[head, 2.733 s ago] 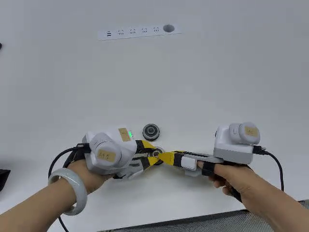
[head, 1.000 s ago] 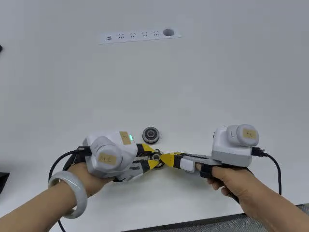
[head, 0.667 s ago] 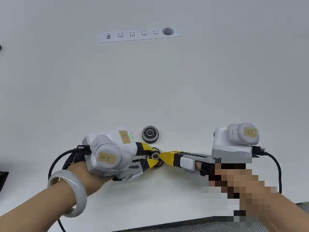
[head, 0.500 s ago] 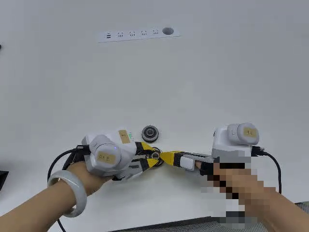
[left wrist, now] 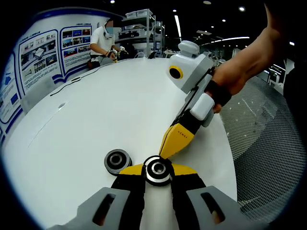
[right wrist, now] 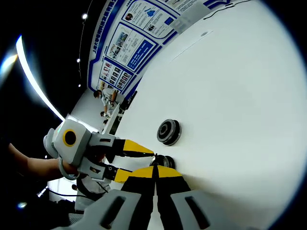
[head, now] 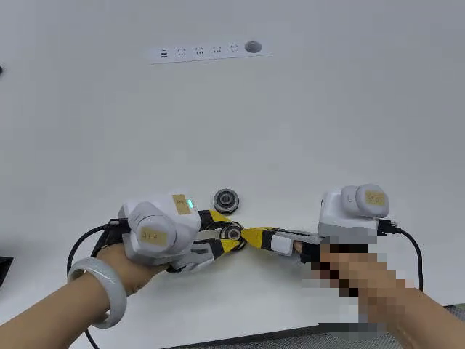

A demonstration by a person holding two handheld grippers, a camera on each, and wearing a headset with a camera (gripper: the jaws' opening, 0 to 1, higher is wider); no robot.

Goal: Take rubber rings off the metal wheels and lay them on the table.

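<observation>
Over the table (head: 327, 131), left gripper (left wrist: 157, 167) clamps wheel (left wrist: 157, 171).

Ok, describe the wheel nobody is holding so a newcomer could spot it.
On the white table, come from the power strip straight toward the near edge. Just short of the left tongs lies a small dark wheel, flat and alone; its twin is clamped in those tongs, while nothing touches this one.
</observation>
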